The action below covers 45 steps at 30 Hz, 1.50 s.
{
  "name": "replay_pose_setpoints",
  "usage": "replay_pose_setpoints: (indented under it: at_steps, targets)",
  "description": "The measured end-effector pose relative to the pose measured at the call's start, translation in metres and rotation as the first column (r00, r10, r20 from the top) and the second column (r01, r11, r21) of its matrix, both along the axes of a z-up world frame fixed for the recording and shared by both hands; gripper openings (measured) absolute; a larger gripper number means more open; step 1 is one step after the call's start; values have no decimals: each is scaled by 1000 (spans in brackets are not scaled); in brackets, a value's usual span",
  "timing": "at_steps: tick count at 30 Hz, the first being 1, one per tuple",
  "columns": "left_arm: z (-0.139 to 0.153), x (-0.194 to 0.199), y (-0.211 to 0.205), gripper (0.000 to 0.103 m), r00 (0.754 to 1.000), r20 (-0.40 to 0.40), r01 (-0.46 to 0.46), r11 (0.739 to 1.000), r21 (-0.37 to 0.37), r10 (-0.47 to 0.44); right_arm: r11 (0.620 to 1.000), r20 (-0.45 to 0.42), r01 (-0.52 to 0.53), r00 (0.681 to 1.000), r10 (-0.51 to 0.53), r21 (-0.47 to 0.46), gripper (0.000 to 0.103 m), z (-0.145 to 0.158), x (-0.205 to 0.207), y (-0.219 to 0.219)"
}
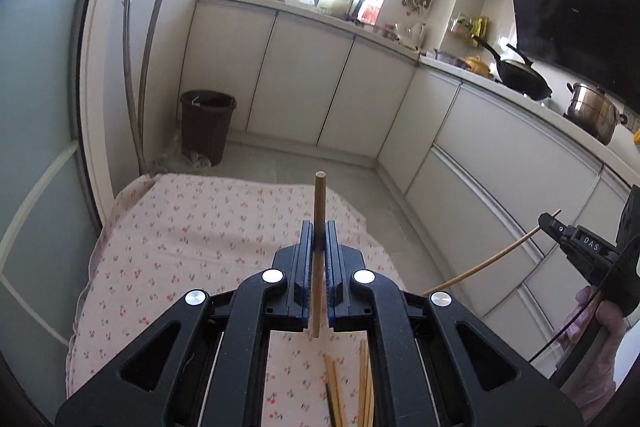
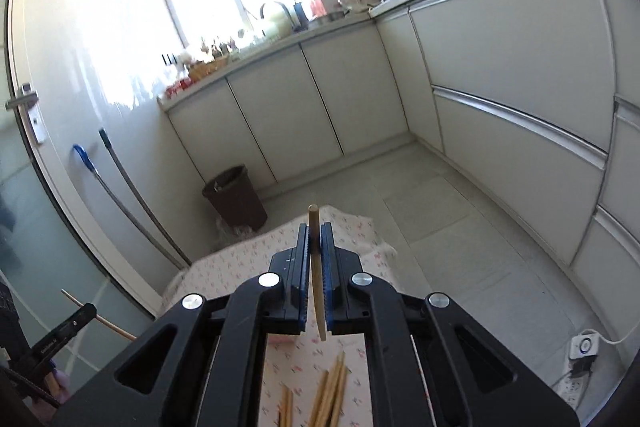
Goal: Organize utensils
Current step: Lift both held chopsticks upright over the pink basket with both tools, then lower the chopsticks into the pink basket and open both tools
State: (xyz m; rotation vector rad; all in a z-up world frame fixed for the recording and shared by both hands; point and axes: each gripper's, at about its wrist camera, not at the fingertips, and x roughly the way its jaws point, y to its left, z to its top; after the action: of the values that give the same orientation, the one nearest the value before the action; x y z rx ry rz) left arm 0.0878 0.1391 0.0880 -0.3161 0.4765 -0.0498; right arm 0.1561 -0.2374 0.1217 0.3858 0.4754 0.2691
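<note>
My left gripper point(image 1: 319, 227) is shut on a wooden chopstick point(image 1: 319, 199) that stands upright between its blue pads, its blunt end sticking out above the fingertips. My right gripper point(image 2: 315, 229) is shut on another wooden chopstick point(image 2: 313, 217), held the same way. Each gripper also shows in the other's view: the right gripper point(image 1: 545, 219) at the right edge with its stick slanting down-left, the left gripper point(image 2: 86, 309) at the lower left. Several loose chopsticks point(image 1: 366, 387) point(image 2: 330, 391) lie on the floral cloth point(image 1: 192, 227) point(image 2: 360, 227) below both grippers.
The cloth covers a small table in a kitchen. White cabinets point(image 1: 304, 83) run along the back and right. A brown bin point(image 1: 208, 125) stands on the floor beyond the table, two mop handles point(image 1: 140, 75) lean on the wall, and a power strip point(image 2: 580, 375) lies on the floor.
</note>
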Motion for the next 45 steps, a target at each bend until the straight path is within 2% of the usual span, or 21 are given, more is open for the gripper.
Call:
replay_pose_setpoints:
  at_steps: [3, 6, 11, 14, 15, 16, 18, 21, 25, 34, 37, 40, 44, 45]
  targets:
    - [19, 23, -2, 5, 999, 53, -6, 1000, -30, 8, 999, 36, -11, 999, 10, 45, 6, 11, 17, 7]
    - [27, 47, -10, 5, 997, 72, -16, 1000, -26, 18, 997, 53, -30, 998, 27, 68, 6, 17, 31, 15]
    - [15, 92, -21, 5, 998, 53, -40, 999, 11, 39, 992, 34, -61, 998, 58, 106, 6, 10, 51, 27]
    - [-2, 111, -22, 6, 999, 33, -32, 999, -2, 32, 992, 20, -73, 997, 71, 99, 6, 4, 59, 38]
    - [-8, 115, -23, 12, 999, 31, -25, 1000, 1, 24, 992, 17, -76, 997, 74, 100, 6, 2, 61, 41]
    - [-14, 117, -22, 24, 999, 24, -22, 1000, 6, 22, 992, 15, -80, 997, 79, 101, 6, 1, 63, 44]
    - [-22, 116, -17, 35, 1000, 14, -27, 1000, -14, 27, 991, 10, -89, 996, 88, 99, 6, -1, 65, 50]
    - [-20, 101, -3, 37, 998, 12, -55, 996, -66, 55, 992, 8, -94, 996, 93, 87, 6, -3, 67, 60]
    - [-11, 80, 13, 45, 994, 19, -101, 987, -127, 105, 993, 3, -96, 995, 96, 67, 6, -8, 72, 73]
    - [-8, 73, 17, 47, 994, 8, -107, 989, -105, 108, 997, -25, -81, 996, 82, 20, 6, -34, 92, 108]
    - [-17, 78, 17, 49, 995, -24, -99, 990, -97, 97, 992, -69, -120, 990, 121, 27, 14, -51, 101, 117]
    - [-24, 84, 14, 50, 995, -72, -71, 994, -82, 66, 989, -97, -150, 984, 148, -11, 37, -57, 97, 122]
    - [-33, 87, 7, 55, 990, -130, -65, 997, -47, 58, 985, -106, -160, 983, 152, -68, 41, -55, 81, 116]
    - [-35, 86, 5, 57, 988, -142, -60, 997, -43, 54, 984, -112, -160, 982, 151, -76, 47, -57, 76, 113]
